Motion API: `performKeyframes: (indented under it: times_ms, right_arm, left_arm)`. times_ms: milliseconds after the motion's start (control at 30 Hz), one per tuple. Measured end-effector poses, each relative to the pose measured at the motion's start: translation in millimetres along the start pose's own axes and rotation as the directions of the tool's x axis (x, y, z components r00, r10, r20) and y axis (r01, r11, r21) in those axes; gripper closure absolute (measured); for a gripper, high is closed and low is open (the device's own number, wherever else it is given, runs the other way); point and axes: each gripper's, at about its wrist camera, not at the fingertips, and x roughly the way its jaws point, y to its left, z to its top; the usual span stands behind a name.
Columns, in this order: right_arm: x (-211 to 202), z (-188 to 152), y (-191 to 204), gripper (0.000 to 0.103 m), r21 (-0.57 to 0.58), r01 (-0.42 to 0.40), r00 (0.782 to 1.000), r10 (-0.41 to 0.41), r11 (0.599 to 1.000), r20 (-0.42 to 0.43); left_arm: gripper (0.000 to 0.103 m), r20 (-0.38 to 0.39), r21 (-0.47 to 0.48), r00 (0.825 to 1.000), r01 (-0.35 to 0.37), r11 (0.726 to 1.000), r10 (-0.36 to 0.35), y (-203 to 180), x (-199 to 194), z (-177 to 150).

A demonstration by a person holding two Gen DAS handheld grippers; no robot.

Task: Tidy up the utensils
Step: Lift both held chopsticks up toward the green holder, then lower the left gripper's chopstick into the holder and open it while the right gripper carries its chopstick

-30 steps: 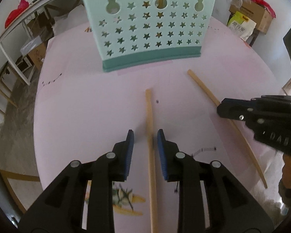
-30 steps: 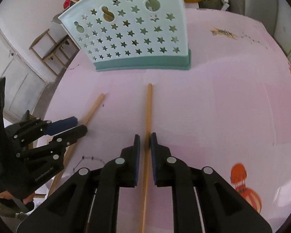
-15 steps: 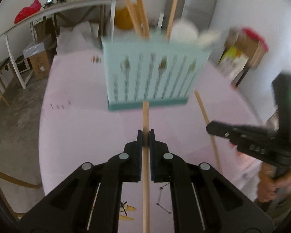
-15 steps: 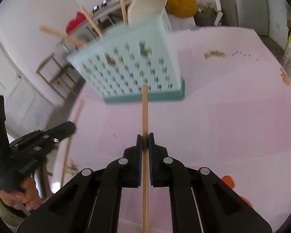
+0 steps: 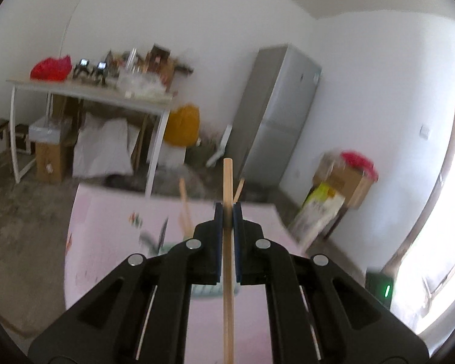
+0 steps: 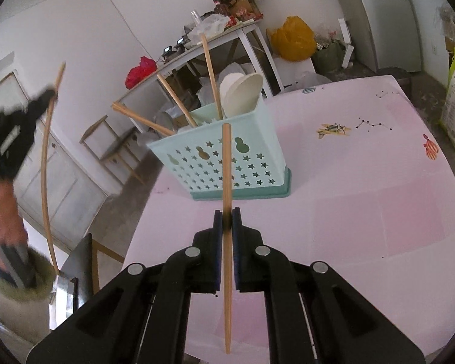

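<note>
Left gripper (image 5: 227,212): jaws clamped on a chopstick (image 5: 228,182), frame centre. Right gripper (image 6: 227,217): jaws clamped on a second chopstick (image 6: 226,163), centre, before the caddy (image 6: 257,163) on the desk (image 6: 364,212).

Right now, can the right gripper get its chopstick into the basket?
Probably yes. The right gripper is shut on its chopstick, lifted off the table, and the basket stands straight ahead with nothing between. Its open top already holds chopsticks and a spoon, so it must aim for a gap.
</note>
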Motion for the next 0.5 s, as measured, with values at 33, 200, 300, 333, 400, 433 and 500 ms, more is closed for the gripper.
performKeyframes:
  times_ms: [33, 200, 300, 333, 400, 433, 500]
  right_arm:
    - [-0.4, 0.0, 0.3, 0.097, 0.001, -0.002, 1.000, 0.002, 1.000, 0.001]
    - [-3.4, -2.0, -1.5, 0.097, 0.004, -0.006, 1.000, 0.006, 1.000, 0.002]
    - [-1.7, -2.5, -3.5, 0.097, 0.014, -0.004, 1.000, 0.005, 1.000, -0.004]
    - [-1.5, -2.7, -4.2, 0.097, 0.017, -0.005, 1.000, 0.005, 1.000, -0.004]
    - [-1.6, -2.5, -5.6, 0.097, 0.021, -0.004, 1.000, 0.004, 1.000, -0.005]
    - [-2.1, -2.3, -6.3, 0.097, 0.024, -0.003, 1.000, 0.003, 1.000, -0.004]
    - [-1.9, -1.5, -8.6, 0.097, 0.029, -0.002, 1.000, 0.002, 1.000, -0.003]
  left_arm:
    - [0.098, 0.026, -0.006, 1.000, 0.003, 1.000, -0.003, -3.0, 2.0, 6.3]
    - [0.098, 0.202, -0.034, 0.979, 0.005, 0.999, 0.002, -11.2, 25.3, 40.3]
    - [0.098, 0.289, -0.041, 0.956, -0.038, 0.998, 0.048, -16.2, 45.3, 51.9]
    - [0.098, 0.308, -0.045, 0.949, -0.051, 0.998, 0.063, -17.7, 51.8, 54.0]
    - [0.098, 0.337, -0.062, 0.936, -0.080, 0.995, 0.096, -17.7, 66.8, 56.6]
    - [0.098, 0.359, -0.069, 0.925, -0.107, 0.992, 0.125, -18.4, 78.5, 56.7]
    - [0.098, 0.370, -0.092, 0.915, -0.137, 0.986, 0.161, -17.2, 95.4, 55.8]
